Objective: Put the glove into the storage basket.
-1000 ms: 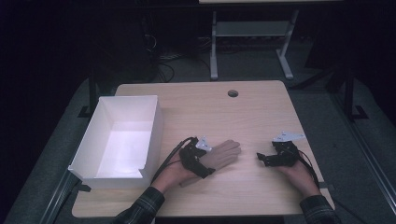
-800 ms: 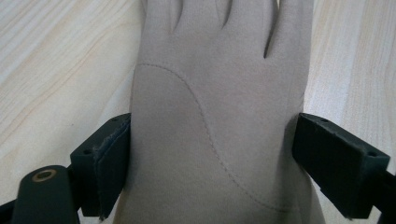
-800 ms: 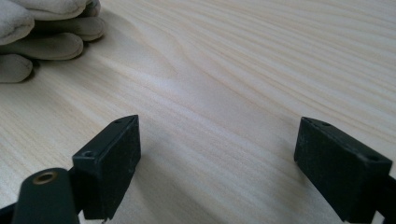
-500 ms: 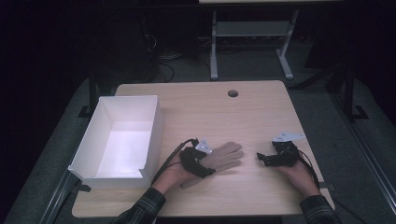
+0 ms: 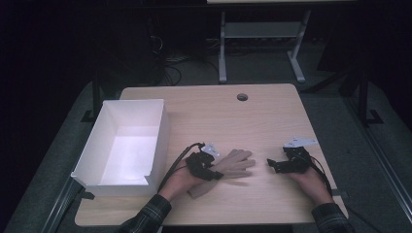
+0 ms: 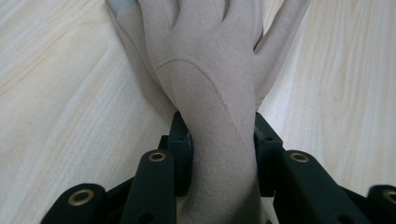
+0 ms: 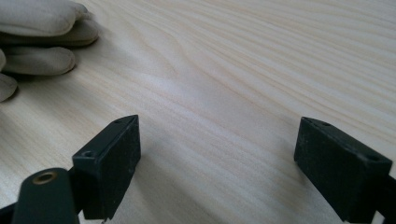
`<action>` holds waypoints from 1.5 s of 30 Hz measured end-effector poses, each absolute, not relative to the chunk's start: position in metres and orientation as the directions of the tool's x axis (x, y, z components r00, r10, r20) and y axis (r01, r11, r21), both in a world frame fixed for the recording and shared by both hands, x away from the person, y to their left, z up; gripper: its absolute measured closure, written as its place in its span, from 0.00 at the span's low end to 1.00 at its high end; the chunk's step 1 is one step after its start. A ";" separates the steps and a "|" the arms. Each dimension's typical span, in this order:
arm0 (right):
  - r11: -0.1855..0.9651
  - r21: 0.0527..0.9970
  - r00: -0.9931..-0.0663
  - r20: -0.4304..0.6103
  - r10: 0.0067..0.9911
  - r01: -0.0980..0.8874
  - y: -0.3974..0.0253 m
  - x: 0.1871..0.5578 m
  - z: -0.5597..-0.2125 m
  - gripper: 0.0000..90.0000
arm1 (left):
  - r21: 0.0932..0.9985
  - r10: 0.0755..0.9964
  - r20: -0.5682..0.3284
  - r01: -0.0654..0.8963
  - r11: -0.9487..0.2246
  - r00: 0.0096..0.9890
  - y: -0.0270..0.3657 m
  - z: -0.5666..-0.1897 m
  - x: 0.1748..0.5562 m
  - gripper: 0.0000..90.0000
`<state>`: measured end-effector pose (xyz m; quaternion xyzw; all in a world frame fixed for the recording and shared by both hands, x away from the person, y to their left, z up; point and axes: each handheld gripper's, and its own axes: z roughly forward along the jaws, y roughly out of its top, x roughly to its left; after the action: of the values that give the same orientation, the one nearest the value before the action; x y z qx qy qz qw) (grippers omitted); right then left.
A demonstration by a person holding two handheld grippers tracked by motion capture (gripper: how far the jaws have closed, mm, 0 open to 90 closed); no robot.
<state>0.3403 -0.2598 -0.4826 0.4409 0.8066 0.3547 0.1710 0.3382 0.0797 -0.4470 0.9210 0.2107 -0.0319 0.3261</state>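
While the high view is showing the beige fabric glove lying flat on the pale wooden counter, the left gripper view is revealing how the left gripper is clamping the glove's cuff between its black jaws. The right gripper is resting wide apart on bare wood, near the glove's fingertips. The white rectangular open-topped box is sitting at the counter's left edge, holding nothing visible.
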 end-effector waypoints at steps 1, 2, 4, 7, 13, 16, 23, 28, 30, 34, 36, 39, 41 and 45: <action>0.359 0.723 -0.553 0.037 0.833 0.590 -0.260 0.340 -0.483 0.16 | 0.594 0.370 -0.211 0.420 -0.687 0.905 0.080 -0.444 0.338 0.75; 0.359 0.723 -0.552 0.037 0.833 0.590 -0.260 0.340 -0.483 0.16 | 0.602 0.372 -0.218 0.424 -0.676 0.902 0.081 -0.441 0.339 0.75; 0.364 0.723 -0.555 0.033 0.831 0.587 -0.260 0.340 -0.483 0.16 | 0.605 0.376 -0.214 0.425 -0.673 0.901 0.081 -0.434 0.339 0.75; 0.366 0.724 -0.558 0.032 0.830 0.586 -0.260 0.340 -0.483 0.16 | 0.610 0.385 -0.228 0.440 -0.660 0.894 0.082 -0.427 0.340 0.75; 0.366 0.723 -0.557 0.033 0.830 0.587 -0.260 0.340 -0.483 0.16 | 0.617 0.406 -0.230 0.455 -0.642 0.885 0.084 -0.408 0.341 0.75; 0.365 0.725 -0.558 0.032 0.829 0.585 -0.260 0.340 -0.483 0.16 | 0.622 0.420 -0.223 0.460 -0.633 0.880 0.085 -0.397 0.343 0.75; 0.363 0.725 -0.556 0.033 0.830 0.586 -0.260 0.340 -0.483 0.16 | 0.635 0.441 -0.214 0.467 -0.615 0.872 0.089 -0.368 0.347 0.75; 0.363 0.725 -0.557 0.034 0.830 0.586 -0.260 0.340 -0.483 0.16 | 0.646 0.454 -0.218 0.476 -0.596 0.864 0.095 -0.352 0.352 0.75; 0.364 0.725 -0.557 0.033 0.830 0.585 -0.260 0.340 -0.483 0.16 | 0.649 0.457 -0.214 0.475 -0.594 0.863 0.097 -0.345 0.353 0.75; 0.363 0.725 -0.557 0.033 0.830 0.586 -0.260 0.340 -0.483 0.16 | 0.659 0.457 -0.211 0.471 -0.586 0.864 0.102 -0.330 0.356 0.74; 0.363 0.725 -0.557 0.033 0.830 0.585 -0.260 0.340 -0.483 0.16 | 0.667 0.461 -0.208 0.470 -0.579 0.863 0.105 -0.325 0.358 0.74; 0.363 0.725 -0.557 0.033 0.830 0.586 -0.260 0.340 -0.483 0.16 | 0.669 0.462 -0.193 0.460 -0.583 0.866 0.110 -0.317 0.360 0.74; 0.363 0.725 -0.557 0.033 0.830 0.585 -0.260 0.340 -0.483 0.16 | 0.672 0.466 -0.190 0.460 -0.581 0.864 0.114 -0.312 0.361 0.75; 0.363 0.725 -0.557 0.033 0.830 0.585 -0.260 0.340 -0.483 0.16 | 0.673 0.478 -0.185 0.465 -0.575 0.859 0.125 -0.304 0.363 0.75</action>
<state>0.3400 -0.2601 -0.4828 0.4382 0.8075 0.3553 0.1721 0.3630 0.1247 -0.3036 0.8874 0.2658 0.0087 0.3765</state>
